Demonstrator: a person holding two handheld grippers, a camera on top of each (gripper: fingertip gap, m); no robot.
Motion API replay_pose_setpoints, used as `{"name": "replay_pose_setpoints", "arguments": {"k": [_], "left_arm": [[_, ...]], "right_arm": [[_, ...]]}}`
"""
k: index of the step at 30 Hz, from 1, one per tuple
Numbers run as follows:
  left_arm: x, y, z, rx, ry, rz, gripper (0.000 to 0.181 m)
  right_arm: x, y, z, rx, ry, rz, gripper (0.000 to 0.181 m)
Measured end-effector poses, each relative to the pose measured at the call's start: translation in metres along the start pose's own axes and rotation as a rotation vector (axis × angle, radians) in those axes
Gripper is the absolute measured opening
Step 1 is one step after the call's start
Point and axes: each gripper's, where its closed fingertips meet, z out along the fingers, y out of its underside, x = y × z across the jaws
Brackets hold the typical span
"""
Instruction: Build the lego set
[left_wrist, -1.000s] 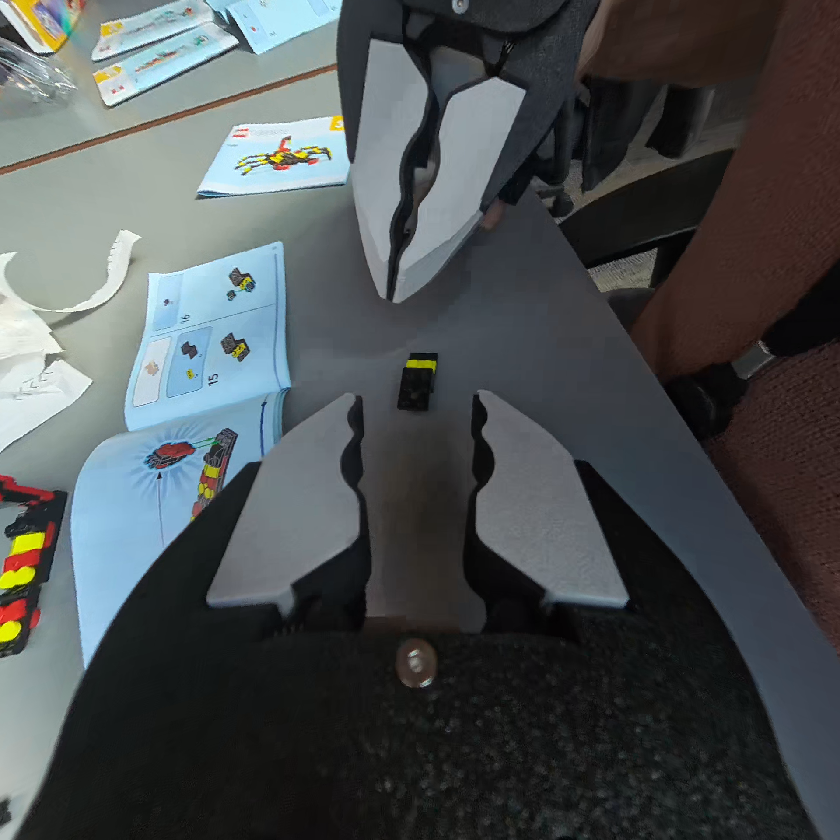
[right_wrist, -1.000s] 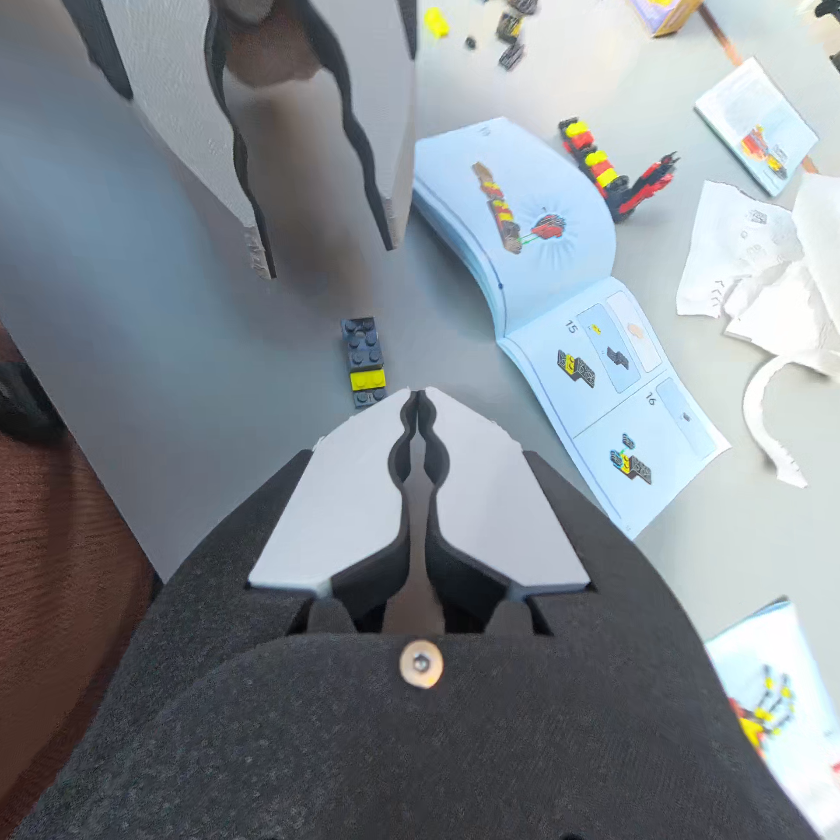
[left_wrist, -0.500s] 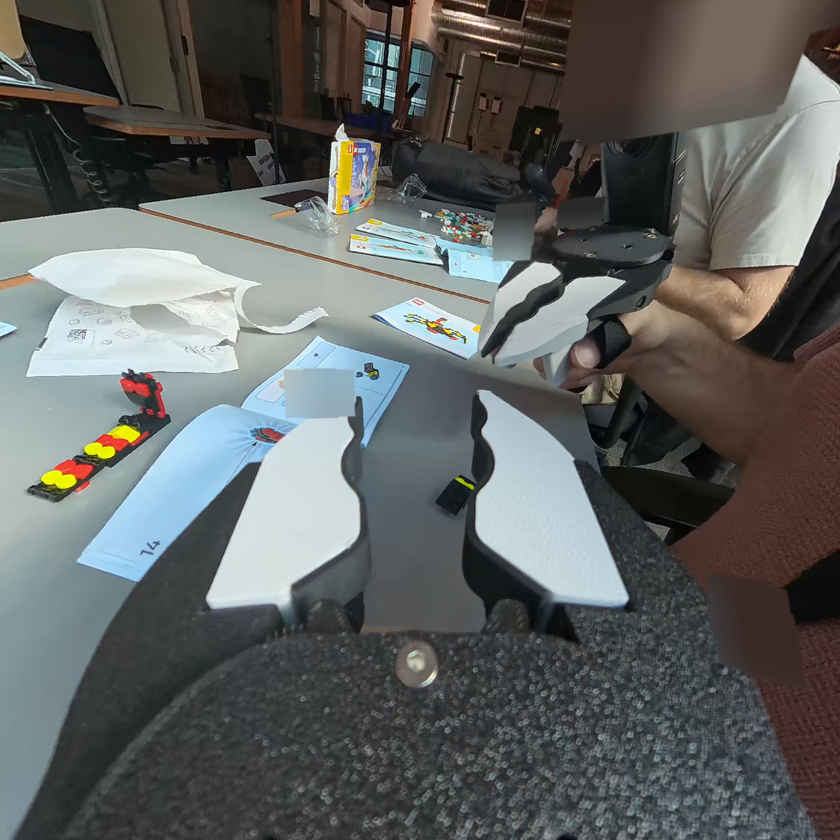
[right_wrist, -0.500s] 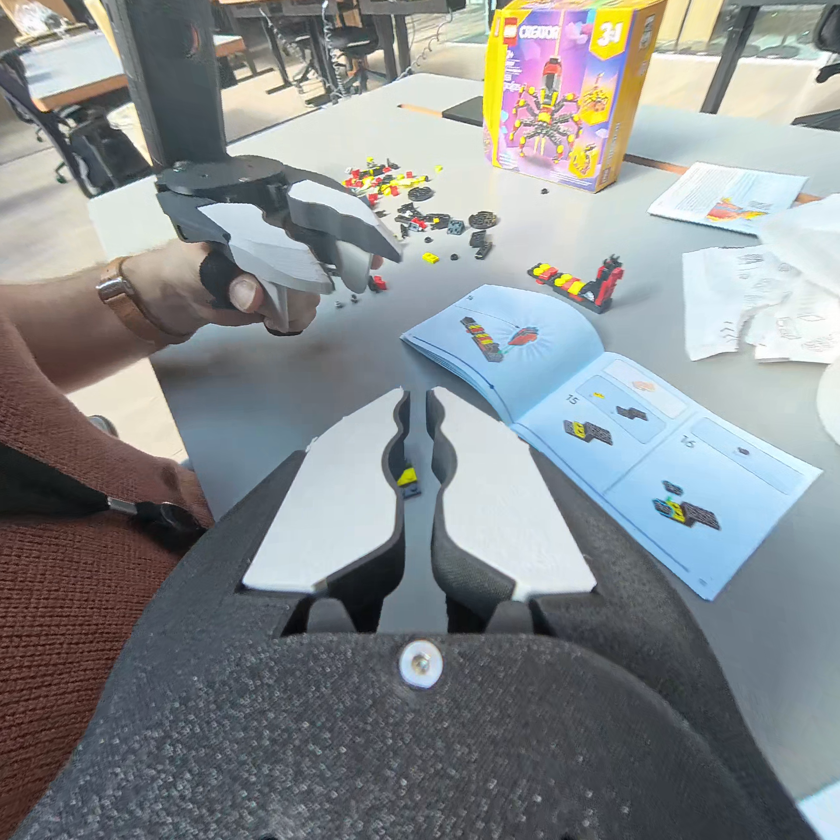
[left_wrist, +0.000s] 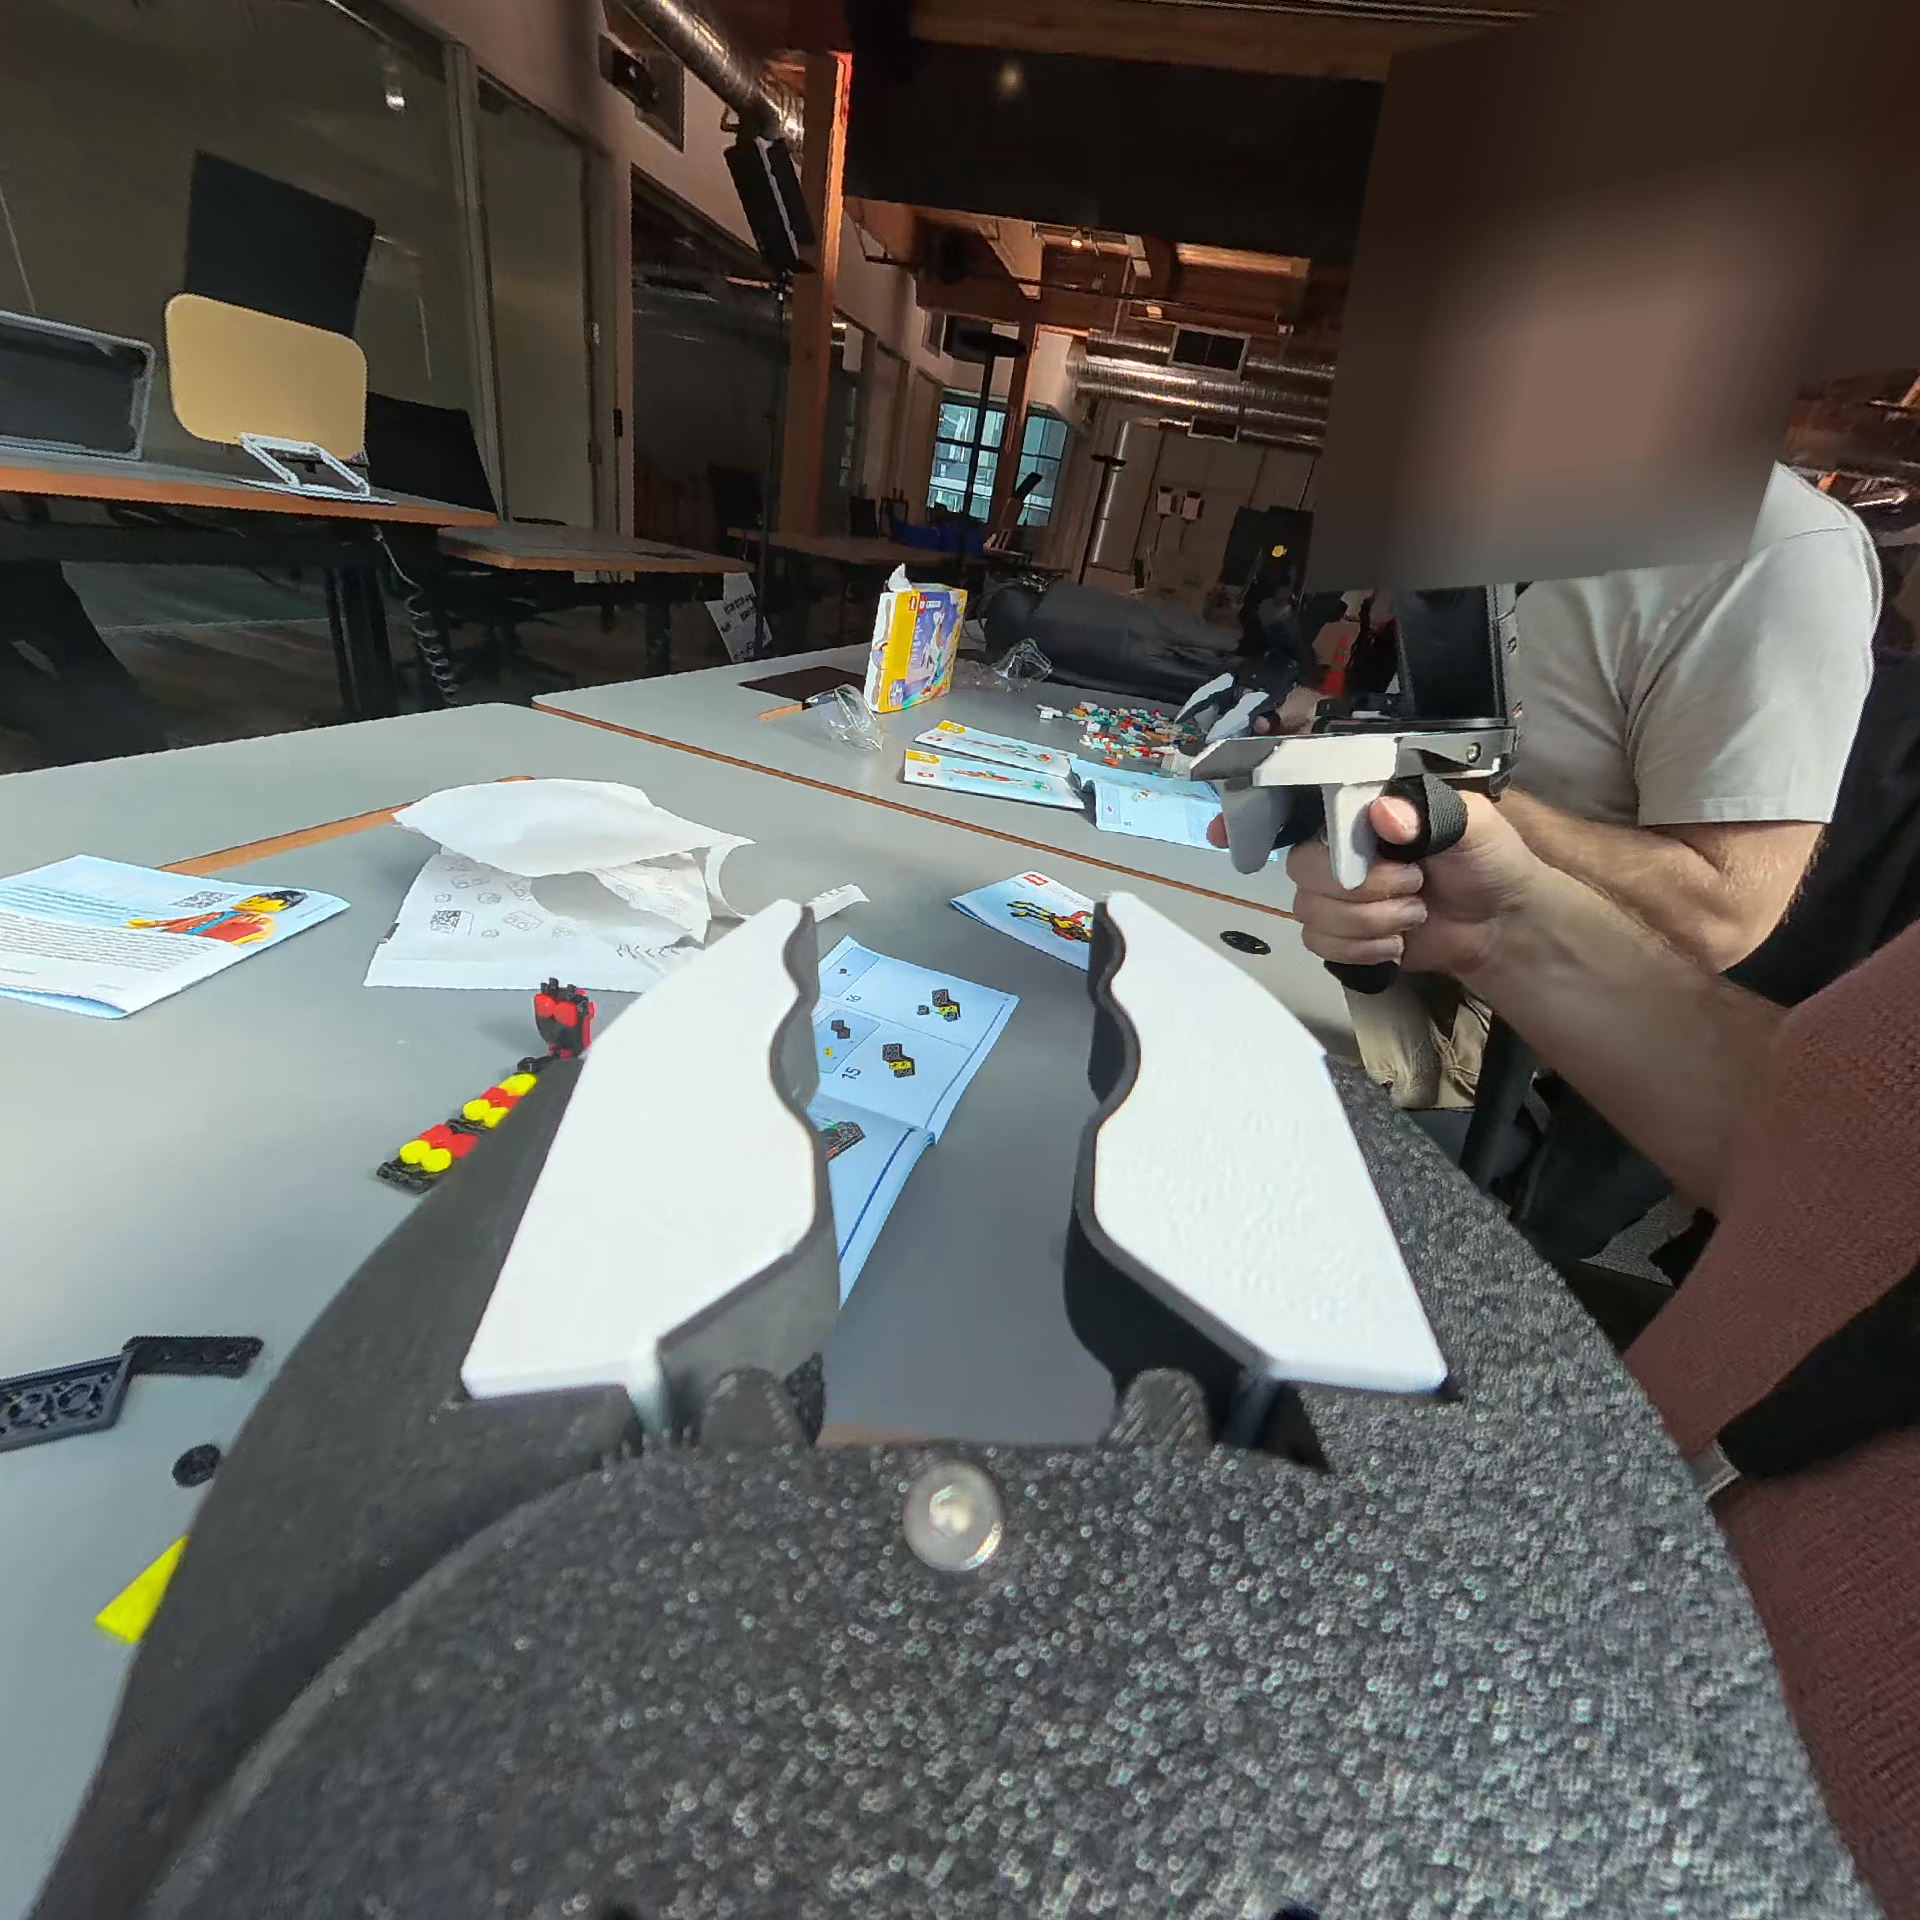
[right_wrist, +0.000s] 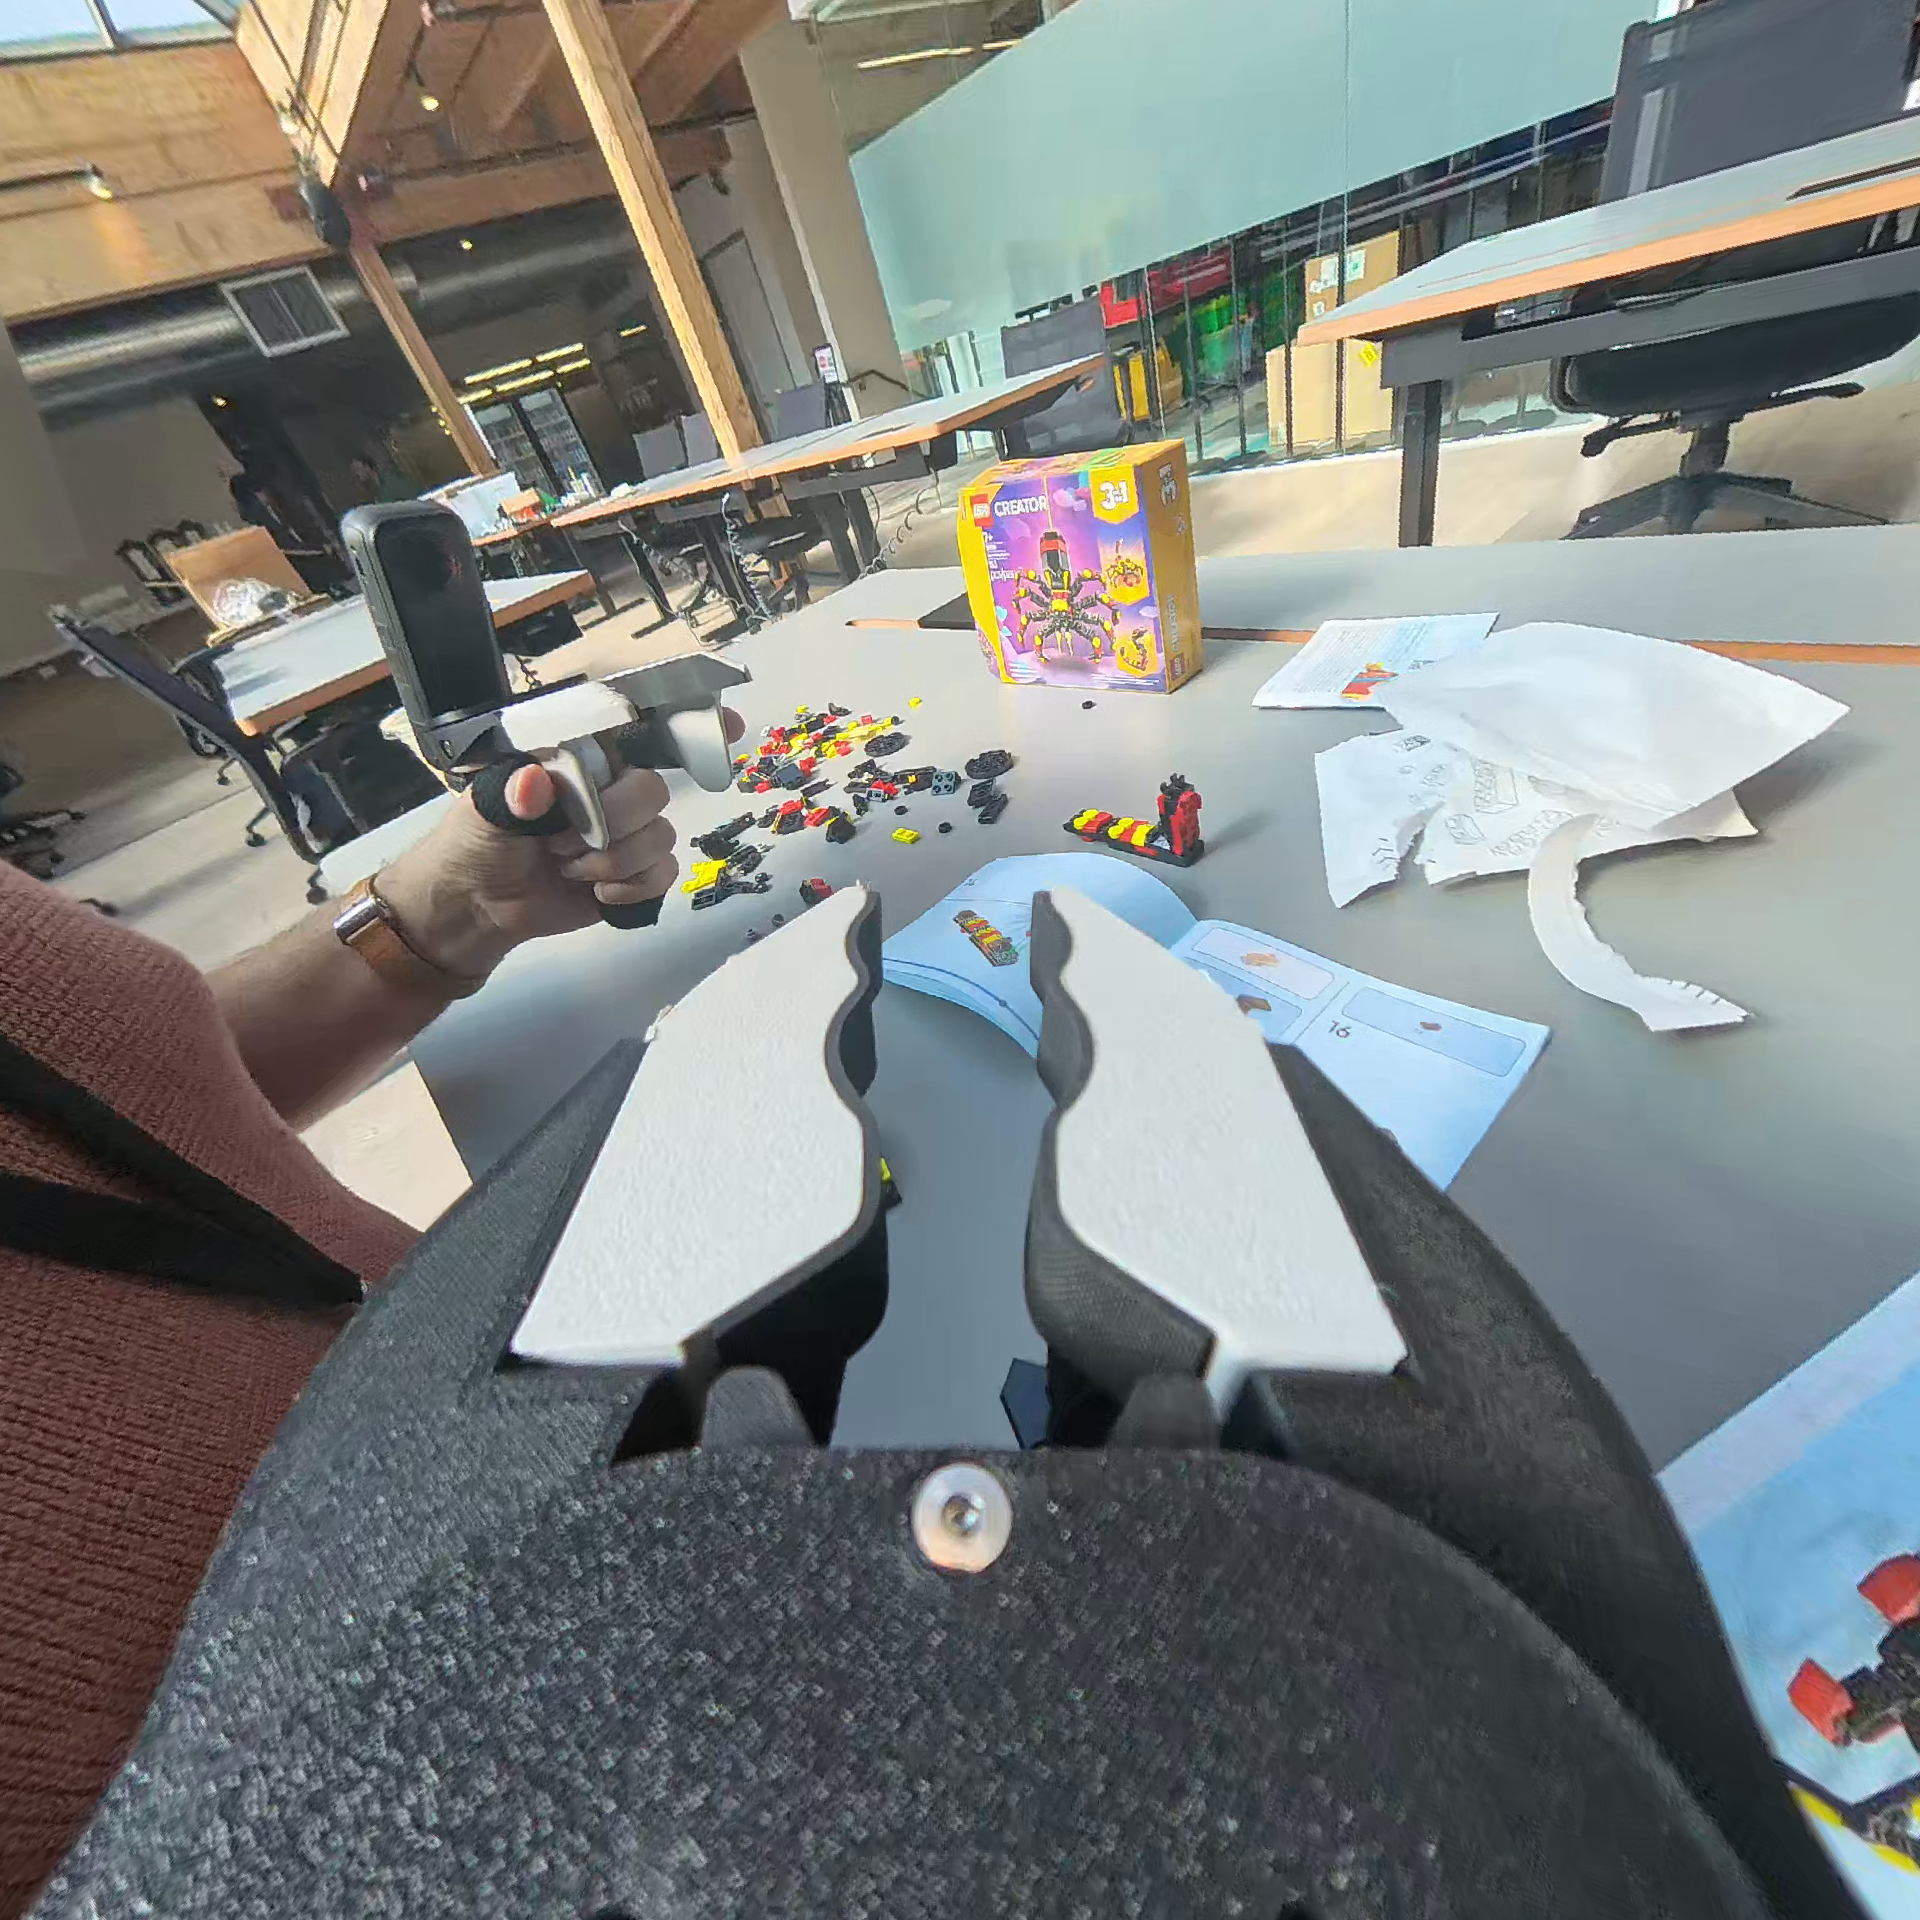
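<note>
Broad grey table (right_wrist: 1662, 1195) beneath everything. Upright at its far side, a purple and yellow lego box (right_wrist: 1081, 566). To the right, torn white paper bags (right_wrist: 1558, 748), crumpled and lying flat. Near the middle, a pale blue instruction booklet (right_wrist: 1382, 1049), spread open, its left page arching up.

Right gripper (right_wrist: 954, 899) raised above the table's near edge and pointing towards the booklet. Fingers parted with a clear gap, grasping nothing. Left gripper (left_wrist: 951, 914) likewise raised, fingers spread wide and empty. Held by a left hand (right_wrist: 551, 842), off to the left near the loose bricks.

Scattered between box and left hand, a pile of black, red and yellow lego pieces (right_wrist: 831, 774). Just right of the pile and beyond the booklet, a part-built strip (right_wrist: 1138, 826) of red and yellow on black, with a red upright end. On the table below the right gripper, a small black and yellow piece (right_wrist: 886, 1179), mostly hidden by the gripper's left finger.
</note>
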Motion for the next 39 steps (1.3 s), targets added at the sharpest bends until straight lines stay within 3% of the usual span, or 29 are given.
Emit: {"name": "replay_pose_setpoints", "arguments": {"k": [5, 11, 15, 19, 23, 26, 30, 32, 35, 39], "left_arm": [[0.002, 0.008, 0.006, 0.003, -0.033, 0.022, 0.039], [0.026, 0.031, 0.036, -0.077, 0.014, 0.049, 0.027], [0.045, 0.031, 0.052, -0.069, 0.07, 0.13, 0.028], [0.045, 0.009, 0.057, -0.014, 0.133, 0.104, 0.052], [0.049, 0.016, 0.065, -0.042, 0.178, 0.095, 0.071], [0.047, 0.018, 0.073, -0.021, 0.102, 0.186, 0.064], [0.059, -0.003, 0.081, 0.129, 0.087, 0.3, 0.062], [0.069, -0.013, 0.085, 0.194, 0.115, 0.348, 0.084], [0.076, -0.013, 0.097, 0.164, 0.161, 0.297, 0.121], [0.086, -0.011, 0.105, 0.176, 0.211, 0.296, 0.123]], "right_arm": [[-0.007, 0.019, 0.002, -0.008, -0.035, 0.06, 0.03], [-0.056, 0.047, 0.046, -0.099, -0.231, 0.091, 0.03], [-0.075, 0.03, 0.056, -0.063, -0.285, 0.025, 0.032], [-0.047, 0.001, 0.033, 0.038, -0.183, -0.021, 0.033], [-0.019, 0.007, 0.005, 0.063, -0.069, 0.002, 0.034], [-0.012, 0.011, -0.014, 0.11, 0.005, -0.002, 0.034], [-0.01, 0.005, -0.029, 0.187, 0.095, -0.074, 0.035], [-0.007, -0.004, -0.036, 0.239, 0.169, -0.154, 0.041], [-0.01, -0.015, -0.041, 0.289, 0.229, -0.266, 0.049], [-0.017, -0.014, -0.041, 0.299, 0.244, -0.272, 0.067]]}}
